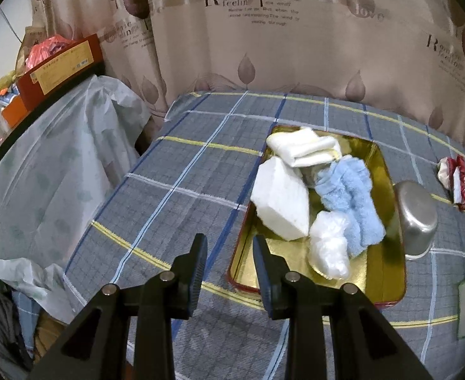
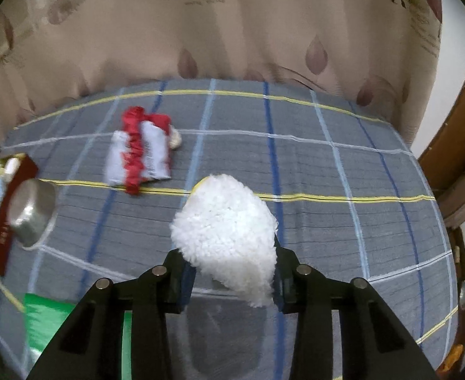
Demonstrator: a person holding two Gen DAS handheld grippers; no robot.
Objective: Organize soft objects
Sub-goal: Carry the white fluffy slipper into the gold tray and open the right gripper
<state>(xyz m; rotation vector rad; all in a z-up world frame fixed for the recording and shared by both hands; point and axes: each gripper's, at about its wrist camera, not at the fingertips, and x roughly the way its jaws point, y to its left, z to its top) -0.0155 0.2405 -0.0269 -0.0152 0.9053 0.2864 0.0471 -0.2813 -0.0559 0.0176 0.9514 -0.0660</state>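
Fluffy white pad (image 2: 226, 234) pinched in the right tongs (image 2: 232, 281), lifted clear of the plaid cloth (image 2: 327, 174).
Left tongs (image 1: 229, 272) stand spread with nothing between them, over the near left corner of the gold tin (image 1: 384, 266); ahead of them inside it lie a white block (image 1: 280, 196), blue towel (image 1: 349, 196), folded white cloth (image 1: 302, 147) and a white bag (image 1: 329, 243). A red-and-white bundle (image 2: 140, 150) lies ahead-left of the right tongs.

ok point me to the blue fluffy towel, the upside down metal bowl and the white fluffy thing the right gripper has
blue fluffy towel (image 1: 348, 199), left wrist view, middle of the bunched cloth
metal bowl (image 1: 417, 217), left wrist view, its upturned base
white fluffy thing (image 2: 227, 234), right wrist view, centre of its pile
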